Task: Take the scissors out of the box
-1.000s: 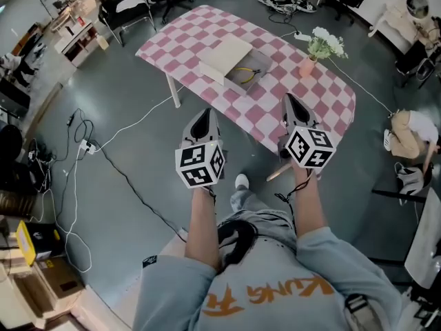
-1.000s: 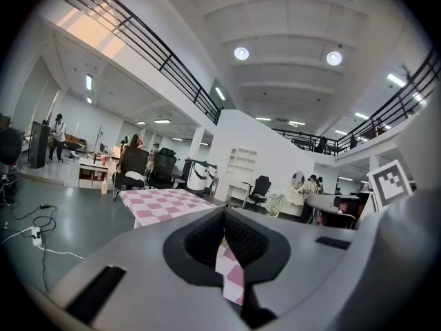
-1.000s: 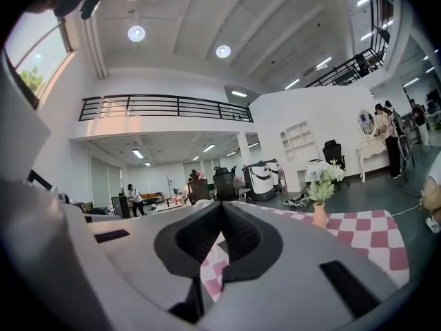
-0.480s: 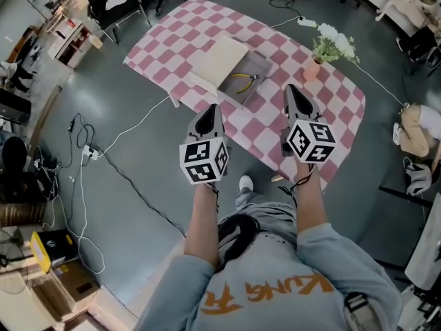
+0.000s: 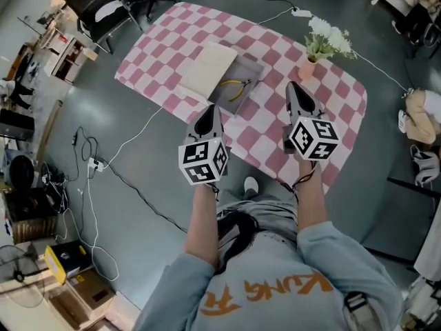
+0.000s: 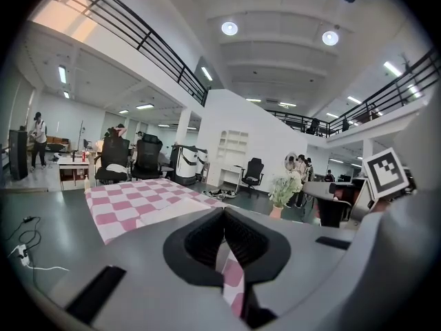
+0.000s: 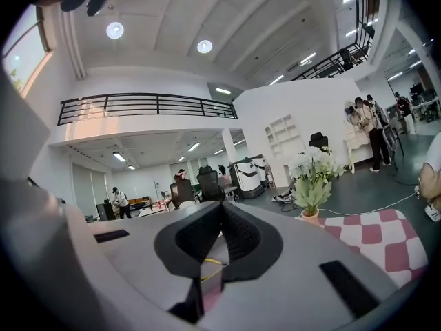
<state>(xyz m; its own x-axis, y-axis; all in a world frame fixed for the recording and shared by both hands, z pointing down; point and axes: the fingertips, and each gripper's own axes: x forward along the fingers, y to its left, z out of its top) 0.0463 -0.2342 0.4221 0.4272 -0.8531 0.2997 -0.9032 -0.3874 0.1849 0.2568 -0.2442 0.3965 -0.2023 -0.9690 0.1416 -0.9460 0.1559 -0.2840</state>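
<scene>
A table with a pink-and-white checked cloth (image 5: 176, 40) bears a grey open box (image 5: 253, 71), and its cream lid (image 5: 207, 71) lies against the box's left side. Yellow-handled scissors (image 5: 236, 88) lie inside the box. My left gripper (image 5: 207, 114) is shut and empty, hanging over the table's near edge just short of the box. My right gripper (image 5: 295, 89) is shut and empty too, over the cloth to the right of the box. In the right gripper view a bit of the yellow scissors (image 7: 213, 262) shows below the closed tips (image 7: 222, 204).
A pink vase (image 5: 307, 66) of white flowers (image 5: 325, 41) stands on the table's far right part. Cables (image 5: 124, 178) trail over the grey floor at left. Office chairs (image 5: 103, 9) and shelves stand beyond the table; a person (image 5: 422, 112) crouches at the right edge.
Both grippers have moved forward to the table, from over the floor to over its near edge. The box and scissors now lie closer to them. Both jaws stayed shut.
</scene>
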